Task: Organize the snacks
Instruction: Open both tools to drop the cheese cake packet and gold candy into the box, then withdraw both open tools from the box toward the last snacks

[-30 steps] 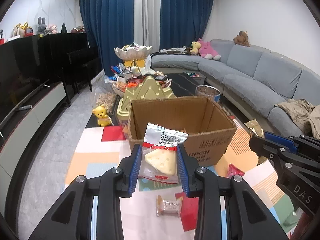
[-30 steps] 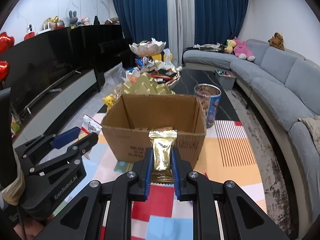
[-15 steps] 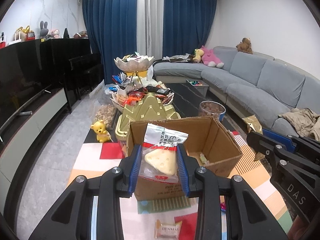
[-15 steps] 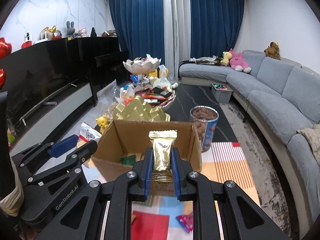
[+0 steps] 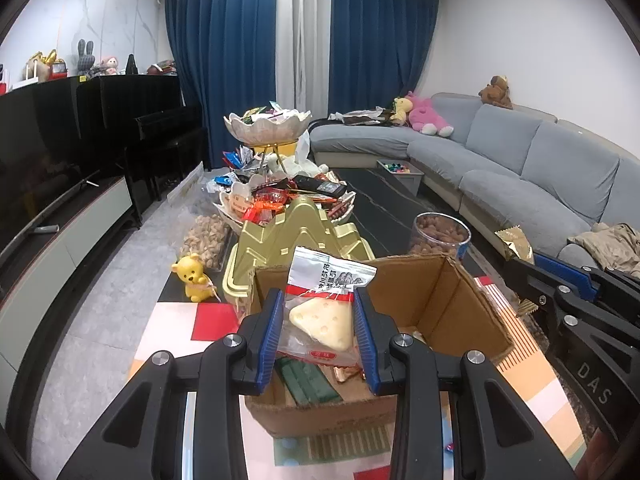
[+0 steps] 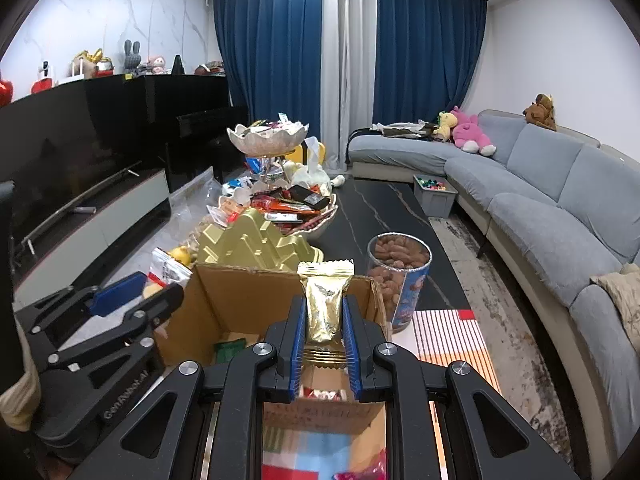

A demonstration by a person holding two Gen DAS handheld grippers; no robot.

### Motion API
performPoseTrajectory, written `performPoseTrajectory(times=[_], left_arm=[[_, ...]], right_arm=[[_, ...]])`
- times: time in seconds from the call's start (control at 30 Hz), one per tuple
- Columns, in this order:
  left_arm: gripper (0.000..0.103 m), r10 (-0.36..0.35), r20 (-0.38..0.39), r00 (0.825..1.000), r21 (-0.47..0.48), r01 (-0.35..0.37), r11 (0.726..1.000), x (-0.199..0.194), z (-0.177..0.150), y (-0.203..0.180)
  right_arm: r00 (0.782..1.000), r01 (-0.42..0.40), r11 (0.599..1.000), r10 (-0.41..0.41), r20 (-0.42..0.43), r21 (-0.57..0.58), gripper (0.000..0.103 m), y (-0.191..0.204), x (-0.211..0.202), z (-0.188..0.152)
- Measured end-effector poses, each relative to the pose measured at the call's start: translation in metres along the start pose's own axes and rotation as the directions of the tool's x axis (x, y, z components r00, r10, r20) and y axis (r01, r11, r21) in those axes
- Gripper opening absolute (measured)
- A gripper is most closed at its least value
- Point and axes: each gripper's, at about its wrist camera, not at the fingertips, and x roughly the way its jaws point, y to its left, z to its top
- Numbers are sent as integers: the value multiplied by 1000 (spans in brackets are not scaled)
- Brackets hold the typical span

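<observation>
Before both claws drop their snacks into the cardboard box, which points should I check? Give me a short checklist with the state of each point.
1. Left claw grips the clear packet with the yellow cheese wedge: ok.
2. Right claw grips the gold foil packet: ok.
3. Open brown cardboard box has its flaps up: ok.
4. Both packets are over the box opening: ok.
5. Room left inside the box: ok, its floor partly shows.
6. Claws clear of each other: ok.

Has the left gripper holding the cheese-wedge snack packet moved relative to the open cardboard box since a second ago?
Yes. The left gripper with the clear cheese-wedge snack packet has advanced toward the brown cardboard box: it was short of the box's near wall; now it's over the opening.
</observation>
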Motion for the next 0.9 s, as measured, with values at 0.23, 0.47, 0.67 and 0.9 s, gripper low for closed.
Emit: performPoseTrajectory(times=[0.23, 0.47, 0.67, 0.9], left_arm=[[35, -18, -34, 999, 10, 18, 1000, 24, 2, 3], [36, -44, -63, 997, 5, 44, 999, 40, 1, 3], [65, -27, -44, 999, 10, 27, 1000, 37, 0, 2], [82, 0, -29, 1000, -10, 0, 1000, 30, 0, 12]], right_arm=[[1000, 2, 1000, -2, -17, -13, 20, -2, 24, 2], [999, -6, 1000, 5, -39, -21, 20, -2, 41, 1], [1000, -11, 999, 10, -26, -38, 43, -3, 43, 3], [999, 27, 999, -26, 27, -23, 82, -7, 32, 5]])
